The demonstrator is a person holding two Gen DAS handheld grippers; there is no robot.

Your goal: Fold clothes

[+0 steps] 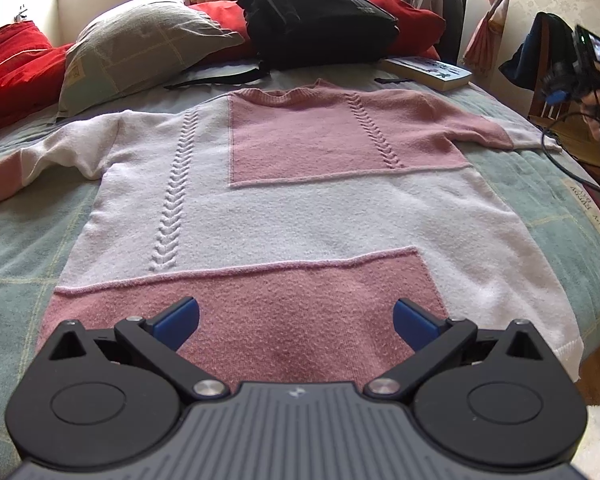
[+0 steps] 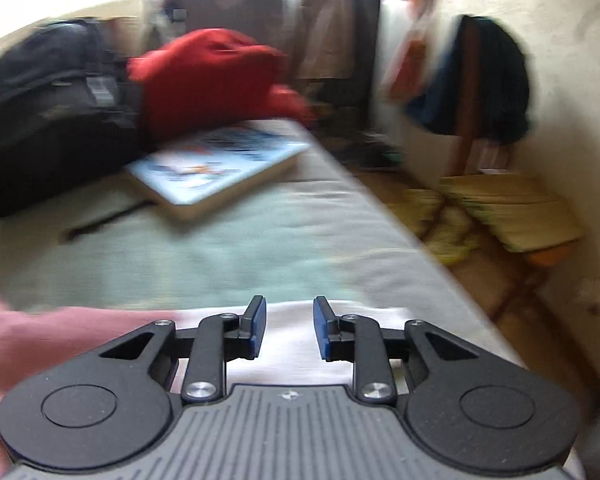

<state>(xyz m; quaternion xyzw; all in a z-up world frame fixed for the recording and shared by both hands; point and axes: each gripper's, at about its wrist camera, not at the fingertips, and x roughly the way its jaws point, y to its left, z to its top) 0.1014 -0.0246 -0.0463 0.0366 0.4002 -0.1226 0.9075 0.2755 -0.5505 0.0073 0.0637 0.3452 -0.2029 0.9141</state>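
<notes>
Sweater [image 1: 300,216], pink and white, lies spread flat on the bed [image 1: 560,200] in the left wrist view, neckline at the far end, both sleeves stretched outward. Left tool [image 1: 296,322] hangs over the sweater's pink hem panel, blue fingers [image 1: 178,320] wide apart, nothing between them. Beyond the sweater's neckline sit a black backpack [image 1: 316,16], a pale pillow [image 1: 140,44] and red cushions [image 1: 12,60]; a book [image 1: 430,72] lies off the sweater's right shoulder. Past the right sleeve, the right tool [image 1: 588,64] shows at the bed's edge.

Right wrist view is blurred. Right tool [image 2: 290,328] sits over the white cuff of the sweater [image 2: 292,340], fingers [image 2: 256,326] apart, gripping nothing. Beyond the cuff lie the book [image 2: 220,168], backpack [image 2: 48,108] and a red cushion [image 2: 216,76].
</notes>
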